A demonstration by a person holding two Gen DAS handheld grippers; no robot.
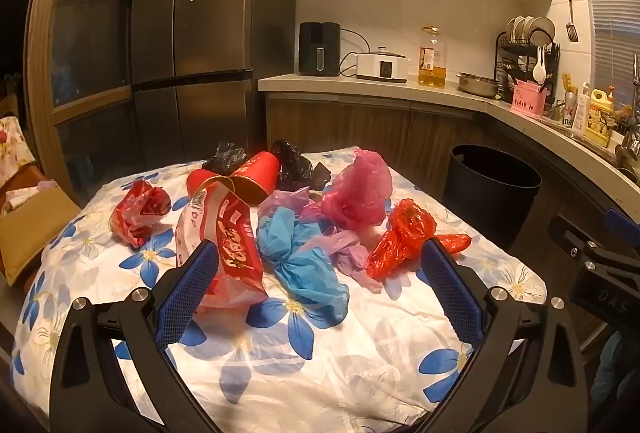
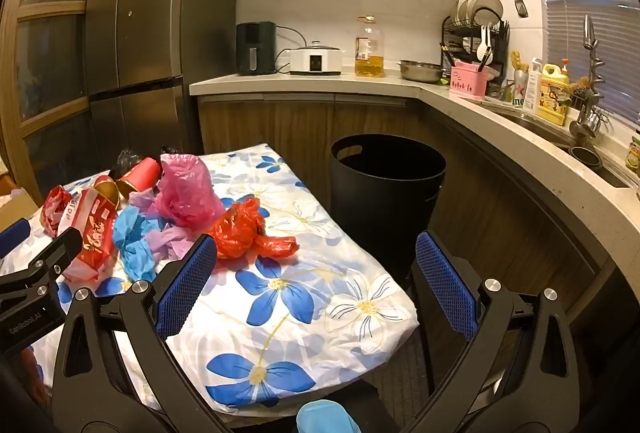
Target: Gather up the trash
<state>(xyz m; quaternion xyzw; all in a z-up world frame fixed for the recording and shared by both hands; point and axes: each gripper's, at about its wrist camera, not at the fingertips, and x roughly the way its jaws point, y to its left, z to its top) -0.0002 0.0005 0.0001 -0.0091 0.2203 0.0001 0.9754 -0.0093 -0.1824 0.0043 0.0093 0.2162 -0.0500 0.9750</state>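
Crumpled trash lies on a table under a blue-flowered cloth: a blue bag, a red bag, a pink bag, a lilac bag, black bags, a red snack wrapper, a red cup and a small red bag. My left gripper hovers open before the blue bag, holding nothing. My right gripper is open over the table's right edge, with the red bag just past its left finger. A black bin stands beside the table.
The kitchen counter curves along the back and right with an air fryer, a cooker, an oil bottle, a dish rack and a sink. A tall fridge stands at the back left. A blue object shows at the bottom edge.
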